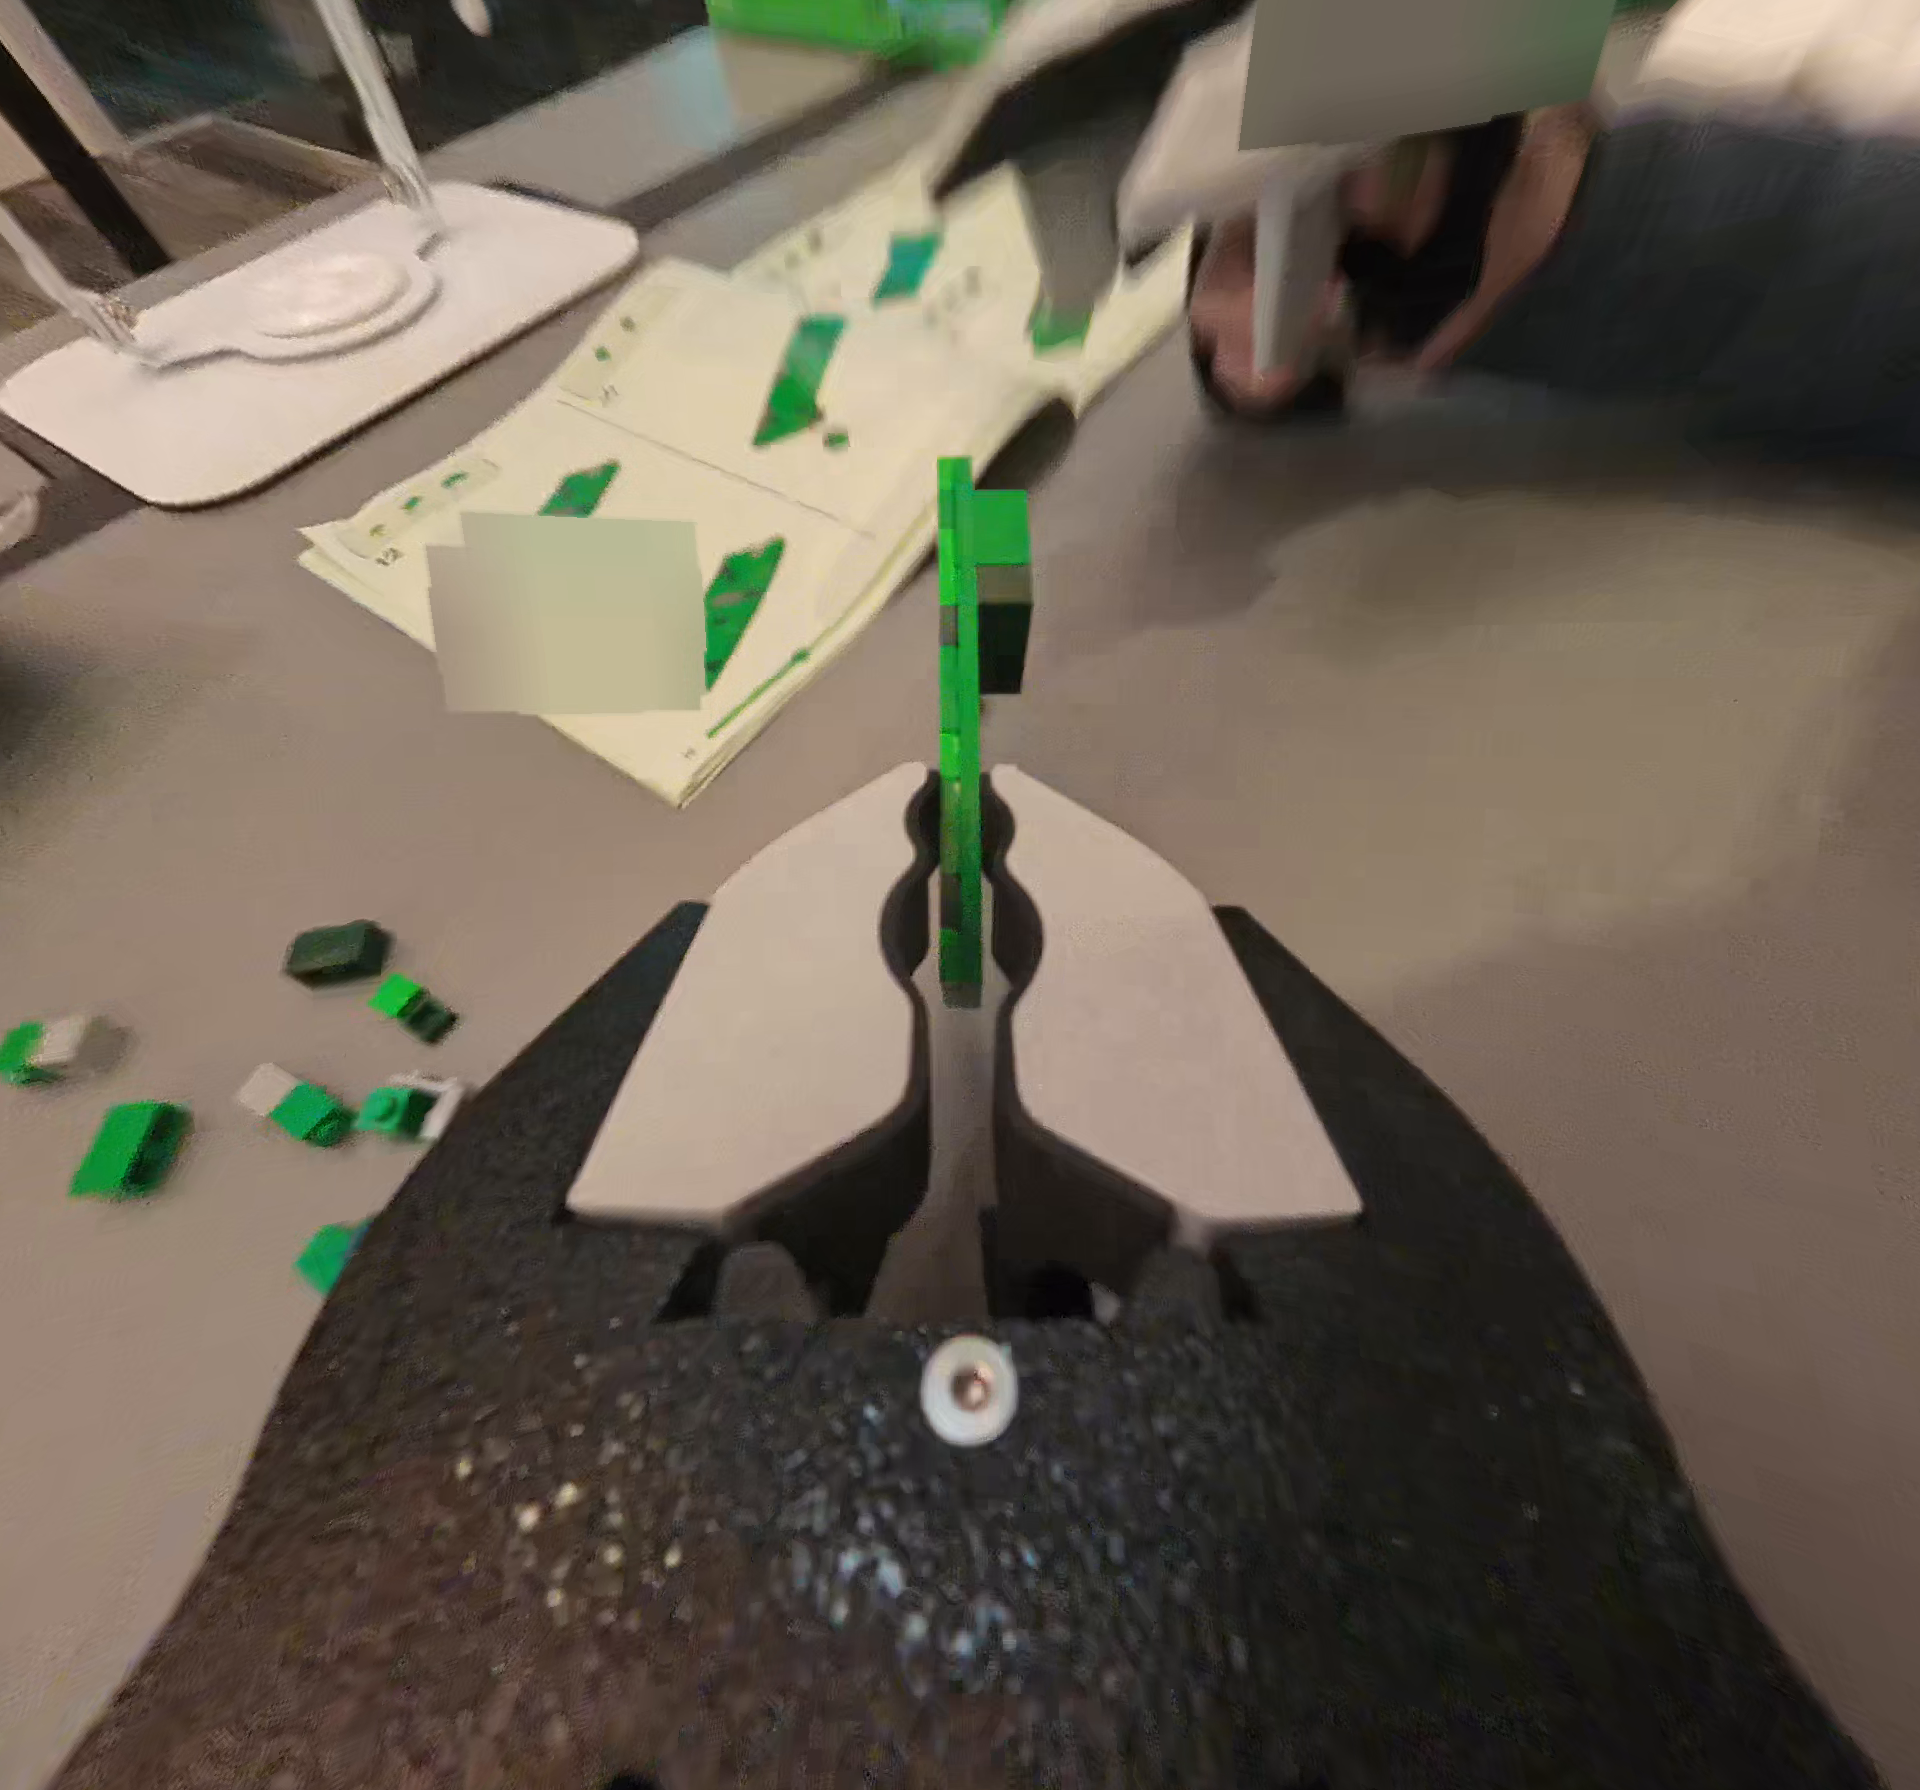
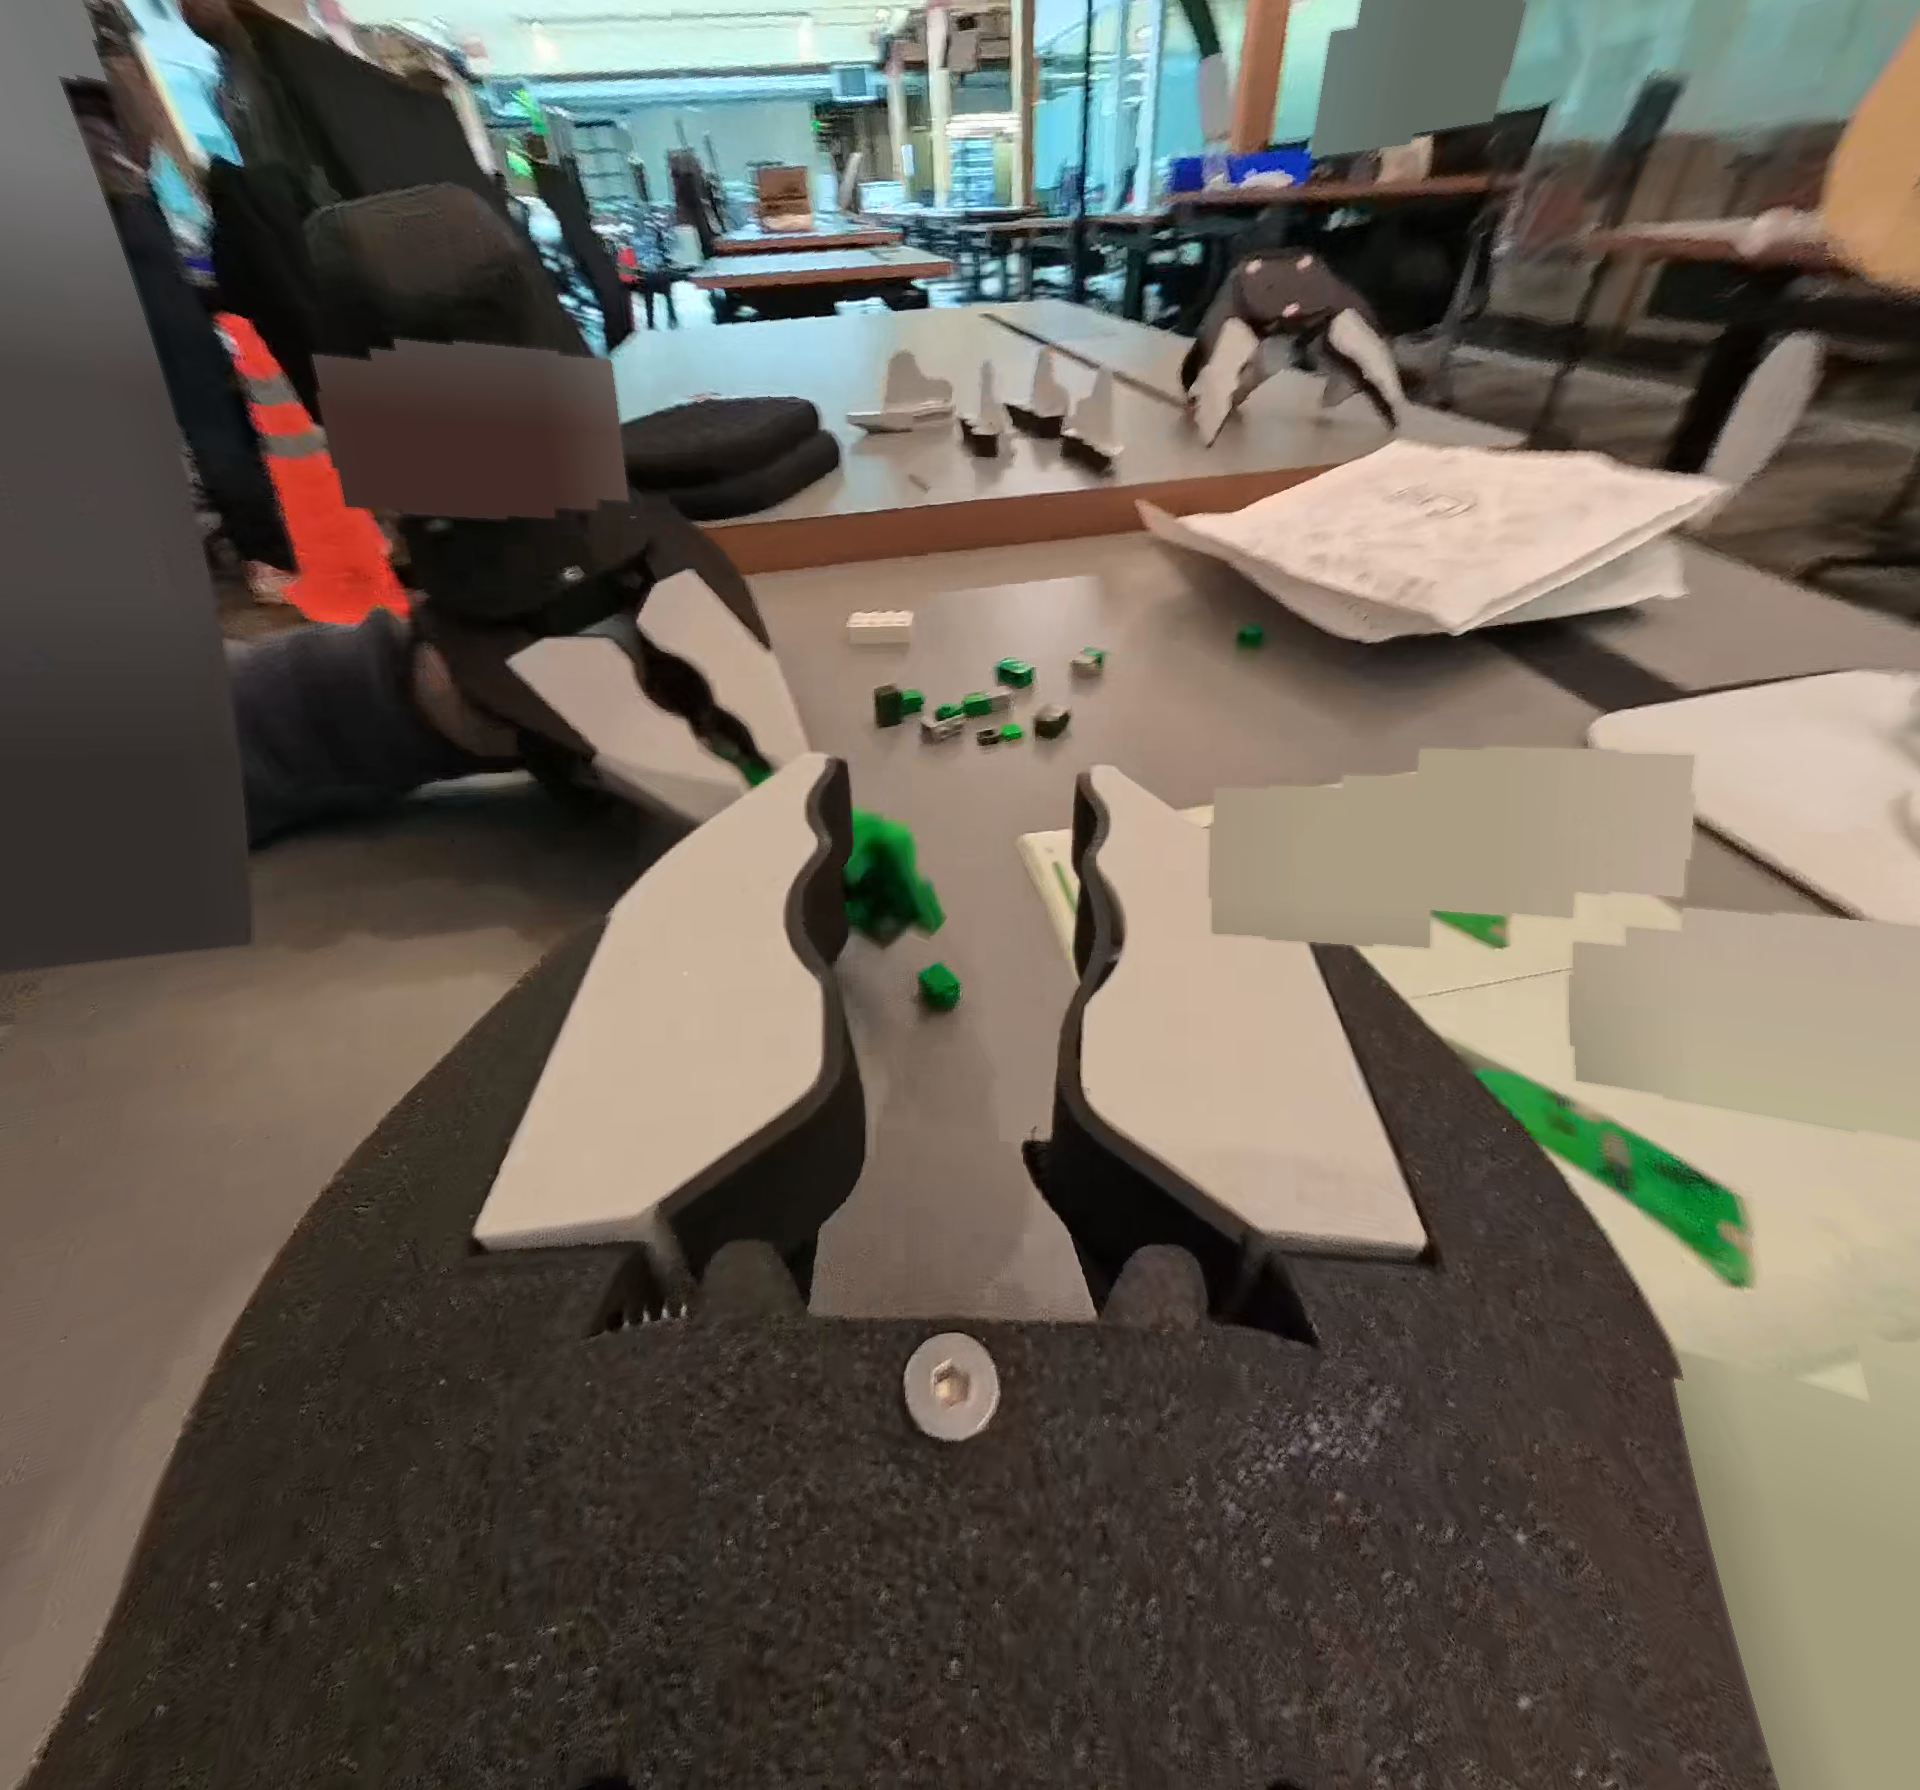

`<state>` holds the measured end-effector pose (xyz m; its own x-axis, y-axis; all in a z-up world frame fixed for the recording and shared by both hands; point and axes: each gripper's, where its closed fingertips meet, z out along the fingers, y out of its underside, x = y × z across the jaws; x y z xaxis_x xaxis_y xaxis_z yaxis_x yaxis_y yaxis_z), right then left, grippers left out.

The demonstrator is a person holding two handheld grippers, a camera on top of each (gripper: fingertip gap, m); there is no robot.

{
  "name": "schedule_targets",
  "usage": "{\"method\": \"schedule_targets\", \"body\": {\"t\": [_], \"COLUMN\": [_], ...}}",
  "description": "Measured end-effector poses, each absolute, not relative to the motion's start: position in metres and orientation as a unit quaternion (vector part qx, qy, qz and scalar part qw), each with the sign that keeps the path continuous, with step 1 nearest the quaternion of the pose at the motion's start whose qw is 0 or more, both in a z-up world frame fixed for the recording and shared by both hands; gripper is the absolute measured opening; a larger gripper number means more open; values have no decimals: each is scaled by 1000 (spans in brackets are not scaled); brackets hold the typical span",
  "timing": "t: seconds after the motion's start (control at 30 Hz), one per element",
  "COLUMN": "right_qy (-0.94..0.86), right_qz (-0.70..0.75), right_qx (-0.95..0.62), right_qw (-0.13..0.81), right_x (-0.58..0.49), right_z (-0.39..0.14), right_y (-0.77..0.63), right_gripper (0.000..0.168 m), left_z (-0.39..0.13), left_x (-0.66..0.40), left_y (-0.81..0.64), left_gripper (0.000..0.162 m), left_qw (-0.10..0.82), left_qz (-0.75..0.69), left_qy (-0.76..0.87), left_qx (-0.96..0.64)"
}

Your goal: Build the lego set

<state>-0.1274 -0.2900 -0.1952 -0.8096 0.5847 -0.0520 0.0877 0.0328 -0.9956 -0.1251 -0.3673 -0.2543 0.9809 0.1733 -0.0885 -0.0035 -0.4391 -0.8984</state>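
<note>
While my left gripper (image 1: 961, 784) pinches the green lego plate assembly (image 1: 961, 701) on edge toward twelve o'clock, my right gripper (image 2: 956, 795) gapes empty.

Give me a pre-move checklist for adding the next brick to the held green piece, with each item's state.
1. Left gripper shut on the green assembly: ok.
2. Assembly held edge-on, clear of the table: ok.
3. Right gripper jaws open, nothing between them: ok.
4. Small green brick on the table ahead of the right gripper: ok.
5. Instruction booklet open: ok.
6. Attachment spot on the assembly: cannot tell, blurred.
</note>
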Motion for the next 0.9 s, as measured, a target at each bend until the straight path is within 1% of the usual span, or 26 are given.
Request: {"method": "schedule_targets", "body": {"t": [0.07, 0.13, 0.2, 0.4, 0.5, 0.7, 0.77, 0.8, 0.9], "right_qy": [-685, -672, -668, -650, -646, -660, -666, -665, -665], "right_qz": [668, 686, 697, 714, 712, 684, 688, 693, 701], "right_qx": [-244, -232, -210, -180, -182, -166, -158, -158, -142], "right_qw": [156, 155, 157, 188, 207, 262, 241, 231, 215], "right_x": [-131, -137, -141, -161, -162, -158, -154, -153, -146], "right_z": [-198, -196, -194, -187, -187, -189, -190, -189, -188], "right_y": [-294, -299, -305, -314, -313, -315, -324, -327, -333], "right_gripper": [43, 42, 40, 40, 39, 30, 30, 34, 39], "left_z": [-233, -211, -201, -204, -202, -204, -206, -204, -195], "left_x": [-129, -135, -144, -147, -149, -153, -147, -144, -134], "left_y": [-368, -373, -381, -382, -384, -387, -384, -384, -384], "left_gripper": [6, 6, 5, 6, 6, 6, 6, 6, 6], "left_qw": [598, 663, 694, 694, 704, 701, 691, 692, 709], "left_qz": [11, -64, -89, -74, -97, -172, -208, -216, -234], "left_qy": [-111, -164, -194, -196, -204, -245, -248, -239, -200], "left_qx": [-794, -728, -687, -689, -673, -647, -647, -646, -635]}}
